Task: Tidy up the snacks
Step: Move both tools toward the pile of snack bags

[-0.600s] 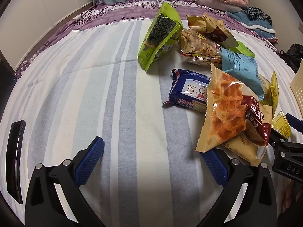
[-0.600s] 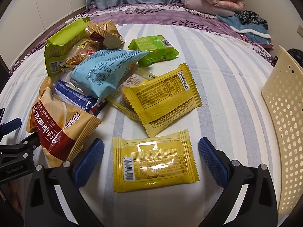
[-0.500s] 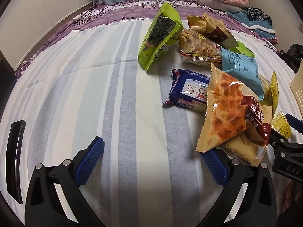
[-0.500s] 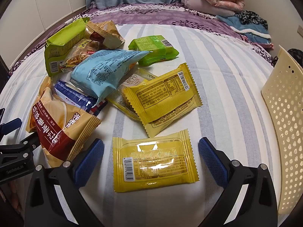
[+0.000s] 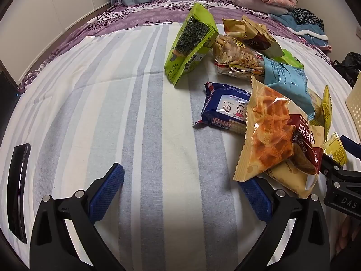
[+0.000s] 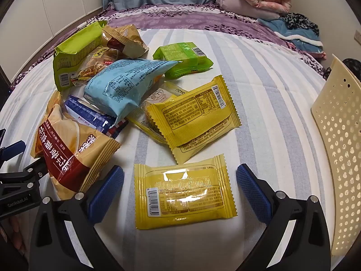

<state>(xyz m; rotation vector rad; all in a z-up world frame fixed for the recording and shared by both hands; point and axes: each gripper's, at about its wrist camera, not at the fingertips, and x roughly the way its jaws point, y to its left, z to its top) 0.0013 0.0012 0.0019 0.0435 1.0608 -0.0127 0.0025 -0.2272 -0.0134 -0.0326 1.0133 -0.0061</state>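
The right gripper (image 6: 180,192) is spread wide and holds nothing; a flat yellow snack packet (image 6: 183,192) lies on the striped bedsheet (image 6: 270,94) between its blue pads (image 6: 106,192), touching neither. The packet's long axis runs left to right across the view, barcode end toward the left pad, back label facing up. Just beyond it a larger yellow packet (image 6: 194,115) lies tilted, its long axis running from lower left up to the right, resting on another yellow wrapper. Further left sit a light blue bag (image 6: 126,85), a navy cracker pack (image 6: 92,117) and a tan and red chip bag (image 6: 72,151). A cream perforated basket (image 6: 338,158) stands at the right edge.

The left gripper (image 5: 180,192) is also wide open and empty, hovering over bare sheet, with the orange waffle-chip bag (image 5: 268,135) just beside its right pad. A green seaweed pack (image 5: 191,43) leans at the far end of the pile.
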